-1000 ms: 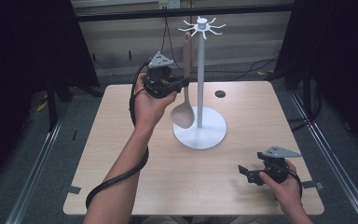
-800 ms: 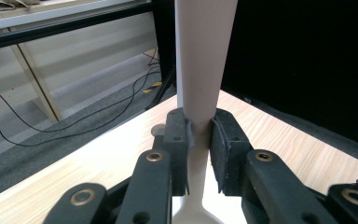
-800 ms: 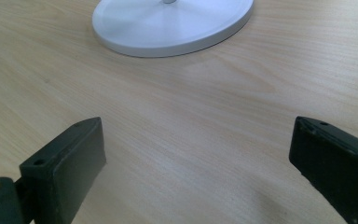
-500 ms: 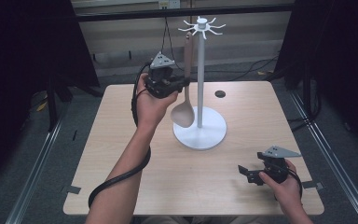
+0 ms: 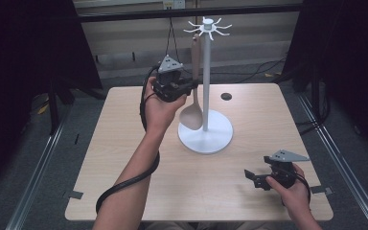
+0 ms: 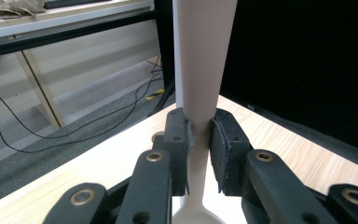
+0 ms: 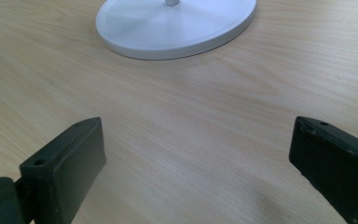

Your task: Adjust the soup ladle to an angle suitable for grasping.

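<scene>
Beige and wooden-looking, the spoon [image 5: 194,91] hung upright right between the pads of the left gripper [image 5: 188,87], its slim handle pinched from both sides and its bowl dangling just below them, close over the round base of the white stand [image 5: 205,129]. From the left gripper view the pads [image 6: 179,140] were clamped on the narrow neck of the handle, which widened above them and ran up out of sight. Up top, the handle's end sat level with the stand's ring of hooks [image 5: 206,29]; whether it had caught on one I couldn't tell, too small to call. So the lift looked done and the spoon was up at the rack, but with the grip not let go, the hanging judged unfinished: seat the end on a hook, then release. Down near the table's [image 5: 139,163] front edge the right gripper [image 5: 252,178] idled, resting low in the hand, its jaws spread wide with nothing but bare wood between them and the stand's base well ahead of the fingertips
</scene>
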A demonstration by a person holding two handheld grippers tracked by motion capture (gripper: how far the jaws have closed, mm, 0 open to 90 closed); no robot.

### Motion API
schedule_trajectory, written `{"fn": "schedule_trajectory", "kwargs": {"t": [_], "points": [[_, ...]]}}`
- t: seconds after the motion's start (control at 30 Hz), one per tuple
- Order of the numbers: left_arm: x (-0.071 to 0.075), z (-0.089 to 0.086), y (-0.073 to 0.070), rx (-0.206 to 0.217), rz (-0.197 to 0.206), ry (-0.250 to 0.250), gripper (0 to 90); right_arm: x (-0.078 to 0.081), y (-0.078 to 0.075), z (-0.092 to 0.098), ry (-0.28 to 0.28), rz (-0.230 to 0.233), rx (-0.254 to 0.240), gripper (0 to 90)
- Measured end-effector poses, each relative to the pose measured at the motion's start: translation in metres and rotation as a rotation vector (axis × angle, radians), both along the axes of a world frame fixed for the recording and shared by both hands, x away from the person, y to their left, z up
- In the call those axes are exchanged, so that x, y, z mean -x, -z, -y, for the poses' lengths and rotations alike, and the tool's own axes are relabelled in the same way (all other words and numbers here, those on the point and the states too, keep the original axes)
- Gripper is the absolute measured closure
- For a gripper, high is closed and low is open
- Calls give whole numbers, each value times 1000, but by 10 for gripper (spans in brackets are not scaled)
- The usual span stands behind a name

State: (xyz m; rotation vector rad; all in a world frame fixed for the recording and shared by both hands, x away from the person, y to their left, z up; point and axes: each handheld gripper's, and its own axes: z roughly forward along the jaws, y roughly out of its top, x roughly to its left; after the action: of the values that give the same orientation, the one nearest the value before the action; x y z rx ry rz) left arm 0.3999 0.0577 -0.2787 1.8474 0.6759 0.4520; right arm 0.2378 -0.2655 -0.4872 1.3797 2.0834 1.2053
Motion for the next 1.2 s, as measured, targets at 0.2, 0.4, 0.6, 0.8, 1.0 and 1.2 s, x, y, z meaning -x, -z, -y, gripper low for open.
{"fn": "schedule_trajectory", "kwargs": {"t": [0.2, 0.4, 0.6, 0.8, 1.0, 1.2], "points": [[-1, 2, 3, 19, 6, -4, 776, 0, 0, 1, 6, 0, 0, 27], [-1, 2, 5, 34, 12, -4, 775, 0, 0, 0, 0, -1, 6, 27], [-2, 2, 7, 48, 17, -4, 773, 0, 0, 0, 2, 0, 6, 27], [-3, 2, 7, 58, 10, 0, 771, 0, 0, 0, -2, 0, 1, 27], [-4, 0, 8, 65, 8, -1, 764, 0, 0, -1, -1, -2, -4, 28], [-5, -1, 9, 76, 12, -4, 759, 1, -1, 0, -1, 1, -3, 28]]}}
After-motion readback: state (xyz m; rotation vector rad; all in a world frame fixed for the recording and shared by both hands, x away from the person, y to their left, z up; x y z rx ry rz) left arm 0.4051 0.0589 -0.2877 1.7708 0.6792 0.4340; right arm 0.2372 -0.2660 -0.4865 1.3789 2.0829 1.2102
